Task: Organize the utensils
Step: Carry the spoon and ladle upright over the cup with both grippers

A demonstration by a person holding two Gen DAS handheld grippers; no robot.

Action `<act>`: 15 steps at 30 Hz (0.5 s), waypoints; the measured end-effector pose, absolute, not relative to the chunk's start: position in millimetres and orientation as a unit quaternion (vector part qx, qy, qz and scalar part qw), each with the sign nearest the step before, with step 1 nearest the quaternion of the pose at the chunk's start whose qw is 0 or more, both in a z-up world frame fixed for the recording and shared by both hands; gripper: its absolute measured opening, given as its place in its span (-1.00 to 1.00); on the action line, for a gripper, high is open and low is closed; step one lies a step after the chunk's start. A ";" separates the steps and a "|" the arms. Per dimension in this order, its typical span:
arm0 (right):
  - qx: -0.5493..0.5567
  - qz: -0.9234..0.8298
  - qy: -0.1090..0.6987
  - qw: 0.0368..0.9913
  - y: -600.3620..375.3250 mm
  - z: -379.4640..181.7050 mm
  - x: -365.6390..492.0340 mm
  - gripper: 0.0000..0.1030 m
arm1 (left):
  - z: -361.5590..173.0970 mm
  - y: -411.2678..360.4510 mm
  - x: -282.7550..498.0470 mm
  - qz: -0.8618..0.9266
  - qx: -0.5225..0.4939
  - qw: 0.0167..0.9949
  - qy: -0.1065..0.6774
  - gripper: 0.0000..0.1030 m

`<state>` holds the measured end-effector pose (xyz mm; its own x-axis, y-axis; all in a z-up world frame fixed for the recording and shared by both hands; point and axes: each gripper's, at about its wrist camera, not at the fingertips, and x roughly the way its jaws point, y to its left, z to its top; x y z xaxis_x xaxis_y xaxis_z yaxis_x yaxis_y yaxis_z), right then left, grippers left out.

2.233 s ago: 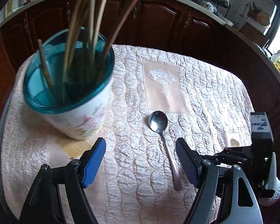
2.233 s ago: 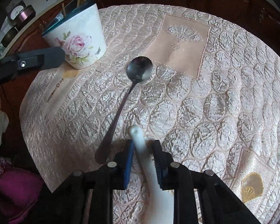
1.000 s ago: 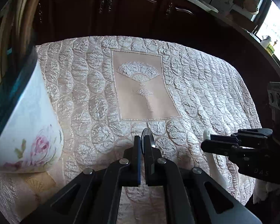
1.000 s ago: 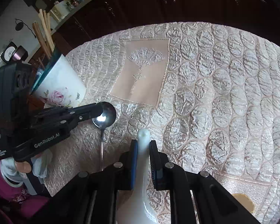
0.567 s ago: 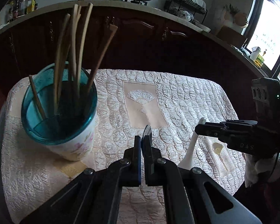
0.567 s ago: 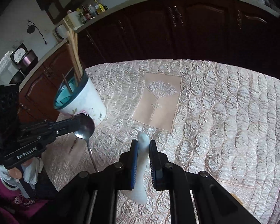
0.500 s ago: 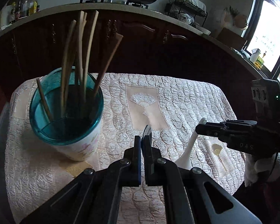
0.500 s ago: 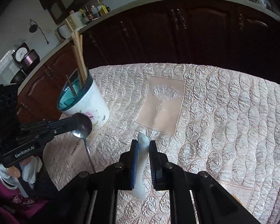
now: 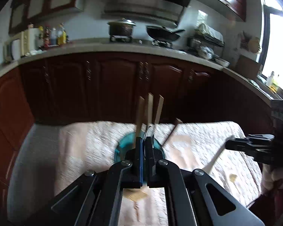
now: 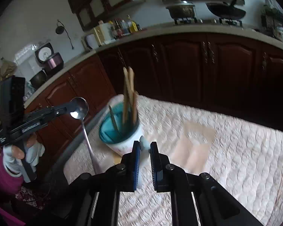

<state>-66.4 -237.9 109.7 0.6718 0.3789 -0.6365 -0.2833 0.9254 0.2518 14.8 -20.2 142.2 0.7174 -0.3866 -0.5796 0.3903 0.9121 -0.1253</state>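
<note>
A home kitchen — dark wooden cabinets (image 9: 113, 86) under a counter (image 9: 96, 47), pot (image 9: 121, 28) and wok (image 9: 163, 33) on burners.

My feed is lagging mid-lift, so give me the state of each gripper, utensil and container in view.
Left gripper: shut on the bowl of the shiny metal spoon, held in the air.
Right gripper: shut on the white ceramic spoon, also lifted.
Floral white holder with teal inside: upright on the quilted cloth.
Wooden chopsticks: standing in the holder.
</note>
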 end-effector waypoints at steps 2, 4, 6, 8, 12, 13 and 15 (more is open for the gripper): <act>0.060 0.192 0.350 0.915 -227.8 123.5 -57.8 -0.76 | 149.6 -12.3 27.8 -0.189 0.007 0.935 0.299 -0.96; 0.051 0.201 0.339 0.918 -214.8 136.7 -47.5 -0.76 | 155.0 -9.1 40.5 -0.167 0.020 0.945 0.282 -0.96; 0.040 0.209 0.332 0.919 -203.0 144.8 -37.1 -0.76 | 157.3 -6.7 54.1 -0.151 0.030 0.950 0.272 -0.96; 0.029 0.216 0.330 0.918 -189.8 148.7 -23.8 -0.76 | 155.6 -8.2 65.2 -0.137 0.040 0.953 0.266 -0.96; 0.016 0.223 0.342 0.913 -166.5 141.2 -0.9 -0.76 | 146.7 -18.2 78.5 -0.119 0.064 0.957 0.257 -0.96; 0.014 0.225 0.348 0.910 -161.2 134.9 4.7 -0.76 | 145.6 -20.2 80.6 -0.116 0.071 0.957 0.256 -0.96; 0.007 0.227 0.361 0.905 -151.9 123.7 13.8 -0.76 | 139.7 -26.7 85.1 -0.110 0.092 0.957 0.251 -0.96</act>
<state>13.8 -151.9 123.7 0.6364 0.4150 -0.6502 -0.4048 0.8972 0.1765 85.1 -26.7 139.7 0.8504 -0.1641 -0.4999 0.2562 0.9590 0.1211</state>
